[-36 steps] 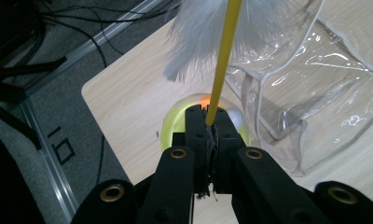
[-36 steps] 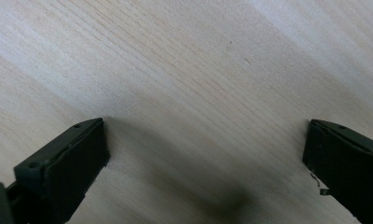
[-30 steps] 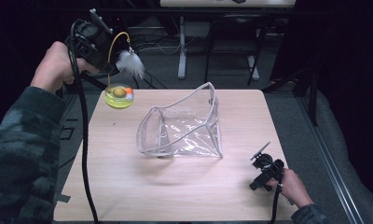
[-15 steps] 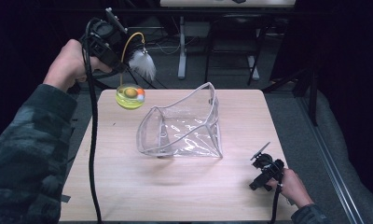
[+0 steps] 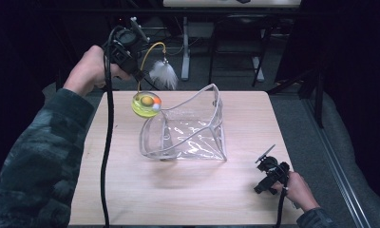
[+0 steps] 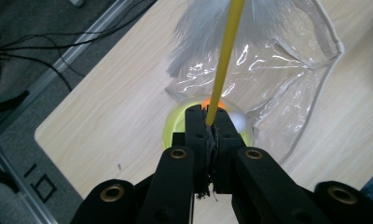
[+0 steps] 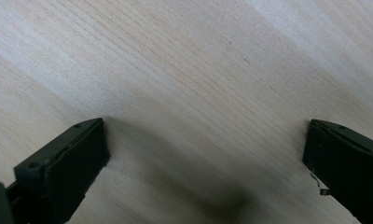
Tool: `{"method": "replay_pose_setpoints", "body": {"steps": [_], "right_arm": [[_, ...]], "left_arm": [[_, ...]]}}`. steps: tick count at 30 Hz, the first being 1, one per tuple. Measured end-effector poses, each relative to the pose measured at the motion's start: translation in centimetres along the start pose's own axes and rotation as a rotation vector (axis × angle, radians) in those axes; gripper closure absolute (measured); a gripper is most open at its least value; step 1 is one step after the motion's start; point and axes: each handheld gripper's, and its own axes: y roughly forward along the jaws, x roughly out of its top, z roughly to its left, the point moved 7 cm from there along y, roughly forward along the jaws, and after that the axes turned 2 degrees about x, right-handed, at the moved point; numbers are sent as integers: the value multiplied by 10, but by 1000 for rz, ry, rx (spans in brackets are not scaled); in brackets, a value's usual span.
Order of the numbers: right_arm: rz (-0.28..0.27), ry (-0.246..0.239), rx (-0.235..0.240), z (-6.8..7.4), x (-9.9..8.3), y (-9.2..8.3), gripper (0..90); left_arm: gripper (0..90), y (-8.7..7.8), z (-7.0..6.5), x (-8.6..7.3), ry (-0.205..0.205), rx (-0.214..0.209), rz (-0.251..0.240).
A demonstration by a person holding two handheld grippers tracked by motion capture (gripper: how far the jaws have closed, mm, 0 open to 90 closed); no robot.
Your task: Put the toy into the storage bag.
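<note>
My left gripper (image 5: 139, 76) is raised over the table's far left and is shut on the thin yellow stem (image 5: 147, 47) of a toy. A white feather (image 5: 163, 75) hangs from the stem's end, and a yellow-green see-through ball (image 5: 146, 104) with orange inside dangles just at the left rim of a clear plastic pouch (image 5: 188, 128). In the left gripper view the jaws (image 6: 207, 114) pinch the stem (image 6: 224, 65), with the ball (image 6: 175, 128), feather (image 6: 198, 32) and pouch (image 6: 292, 79) beyond. My right gripper (image 5: 269, 173) rests open at the front right, above bare wood (image 7: 205, 154).
The pale wooden table (image 5: 131, 190) has dark floor around it. Cables and metal stand legs (image 5: 185, 47) lie on the floor beyond the far edge. My left gripper's black cable (image 5: 105, 142) hangs down across the table's left side.
My left hand has carried the toy to the right, so the ball now hangs at the pouch's left rim instead of over the table's far left corner. The right gripper has not moved.
</note>
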Motion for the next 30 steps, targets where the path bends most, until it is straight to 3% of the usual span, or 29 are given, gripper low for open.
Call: {"method": "replay_pose_setpoints", "body": {"steps": [7, 30], "right_arm": [[-5, 3, 8, 1, 0, 0, 0], [-5, 3, 8, 1, 0, 0, 0]], "left_arm": [[884, 14, -13, 5, 29, -23, 19], [883, 56, -41, 5, 66, -111, 35]]}}
